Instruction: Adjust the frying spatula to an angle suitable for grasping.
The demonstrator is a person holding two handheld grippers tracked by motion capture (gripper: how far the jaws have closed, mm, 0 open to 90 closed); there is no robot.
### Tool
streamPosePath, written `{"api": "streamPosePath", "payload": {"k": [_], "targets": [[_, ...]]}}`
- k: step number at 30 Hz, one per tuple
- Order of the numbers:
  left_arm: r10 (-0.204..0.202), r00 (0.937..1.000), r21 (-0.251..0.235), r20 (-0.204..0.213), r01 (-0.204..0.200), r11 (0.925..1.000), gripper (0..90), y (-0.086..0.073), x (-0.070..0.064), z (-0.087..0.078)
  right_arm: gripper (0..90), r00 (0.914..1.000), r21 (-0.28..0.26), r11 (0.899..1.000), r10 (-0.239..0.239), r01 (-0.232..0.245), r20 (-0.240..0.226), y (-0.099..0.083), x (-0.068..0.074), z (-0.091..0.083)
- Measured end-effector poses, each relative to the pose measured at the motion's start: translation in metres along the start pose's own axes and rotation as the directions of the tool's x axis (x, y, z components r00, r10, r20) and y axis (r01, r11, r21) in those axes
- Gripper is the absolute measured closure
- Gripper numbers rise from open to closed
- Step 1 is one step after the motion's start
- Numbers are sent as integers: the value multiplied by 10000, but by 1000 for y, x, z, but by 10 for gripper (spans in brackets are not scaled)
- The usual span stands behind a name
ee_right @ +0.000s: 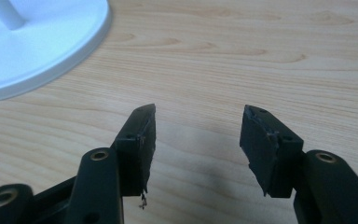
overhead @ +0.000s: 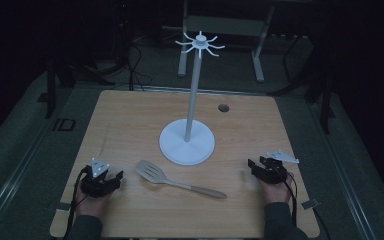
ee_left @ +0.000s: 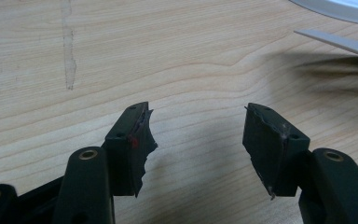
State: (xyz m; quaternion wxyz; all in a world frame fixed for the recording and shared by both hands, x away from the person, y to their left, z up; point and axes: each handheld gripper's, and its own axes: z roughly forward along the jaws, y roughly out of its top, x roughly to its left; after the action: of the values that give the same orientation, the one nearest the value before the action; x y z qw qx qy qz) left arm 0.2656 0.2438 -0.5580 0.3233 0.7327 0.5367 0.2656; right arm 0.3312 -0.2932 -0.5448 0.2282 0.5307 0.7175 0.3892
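Observation:
A white utensil stand with a round base, a tall pole and hooked arms at its top rises from the middle of the wooden table. In front of it lies a slotted spatula with a wooden handle pointing right. My left gripper rests near the front left, just left of the spatula head, and is open with nothing between its jaws. My right gripper rests near the front right, open and empty. The spatula's edge and the stand's base appear in the gripper views.
A small dark round hole sits in the table's far right part. Beyond the table's far edge stand dark frames, cables and a white-legged bench on a grey floor. A pale streak marks the wood ahead of the left gripper.

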Motion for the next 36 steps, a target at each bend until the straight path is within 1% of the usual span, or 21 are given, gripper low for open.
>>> {"api": "streamPosePath", "payload": {"k": [6, 7, 10, 11, 14, 15, 17, 19, 22, 23, 24, 25, 26, 27, 28, 29, 30, 31, 32, 33, 36], "targets": [[23, 10000, -38, 4, -23, 10000, 418, 0, 0, 0, 500, 9988, -115, 9992, -394, 391, -276, -2, 7, -9], [60, 10000, -38, 14, -60, 10000, 418, 0, -1, -1, 555, 9956, -287, 9975, -663, 645, -665, -6, 15, -18], [75, 10000, -39, -6, -75, 10000, 418, 0, -1, -1, 601, 9907, -326, 9957, -893, 864, -1027, -9, 22, -24], [71, 10000, -50, 1, -71, 10000, 418, 0, -1, -1, 601, 9907, -326, 9957, -893, 864, -1027, -9, 22, -24], [66, 10000, -35, -6, -66, 10000, 417, 0, -1, 0, 672, 9831, -369, 9928, -1182, 1141, -1401, -12, 29, -29], [57, 10000, -43, -9, -57, 10000, 416, 0, -1, 0, 707, 9793, -378, 9924, -1219, 1173, -1614, -14, 31, -30], [47, 10000, -53, -2, -47, 10000, 416, 0, -1, 0, 796, 9674, -429, 9920, -1250, 1184, -2202, -17, 36, -33], [53, 10000, -55, 5, -53, 10000, 415, 0, -2, 0, 875, 9573, -434, 9905, -1375, 1307, -2542, -19, 42, -37], [59, 10000, -55, 3, -59, 10000, 415, 0, -2, 0, 900, 9377, -414, 9888, -1493, 1436, -3138, -21, 51, -42], [59, 10000, -55, 3, -59, 10000, 415, 0, -2, 0, 900, 9377, -414, 9888, -1493, 1436, -3138, -21, 51, -42], [56, 10000, -53, 11, -56, 10000, 415, 0, -2, 0, 900, 9295, -396, 9875, -1568, 1523, -3338, -22, 54, -43], [53, 10000, -57, 13, -53, 10000, 414, 0, -2, 0, 900, 9135, -266, 9834, -1767, 1795, -3664, -27, 63, -44], [49, 10000, -60, 17, -49, 10000, 414, 0, -2, 0, 900, 9055, -131, 9757, -2078, 2186, -3701, -31, 71, -43], [45, 10000, -63, 15, -45, 10000, 414, 0, -2, 0, 899, 9042, -40, 9718, -2207, 2356, -3656, -32, 74, -42], [42, 10000, -63, 17, -42, 10000, 414, 0, -2, 0, 899, 9042, -40, 9718, -2207, 2356, -3656, -32, 74, -42], [43, 10000, -65, 19, -43, 10000, 413, 0, -2, 0, 900, 8950, 76, 9680, -2291, 2510, -3828, -35, 80, -40], [54, 10000, -64, 17, -54, 10000, 413, 0, -1, 0, 900, 8950, 76, 9680, -2291, 2510, -3828, -35, 80, -40], [57, 10000, -67, 9, -57, 10000, 413, 0, -1, 0, 900, 8914, 116, 9651, -2368, 2614, -3865, -36, 83, -39], [51, 10000, -75, -5, -51, 10000, 413, 0, -1, -1, 900, 8844, 175, 9603, -2492, 2784, -3947, -37, 87, -37], [44, 10000, -74, -1, -44, 10000, 413, 0, -1, -1, 900, 8844, 175, 9603, -2492, 2784, -3947, -37, 87, -37], [13, 10000, -78, 8, -13, 10000, 413, 0, -1, -1, 900, 8695, 277, 9531, -2626, 3012, -4184, -40, 92, -37]]}}
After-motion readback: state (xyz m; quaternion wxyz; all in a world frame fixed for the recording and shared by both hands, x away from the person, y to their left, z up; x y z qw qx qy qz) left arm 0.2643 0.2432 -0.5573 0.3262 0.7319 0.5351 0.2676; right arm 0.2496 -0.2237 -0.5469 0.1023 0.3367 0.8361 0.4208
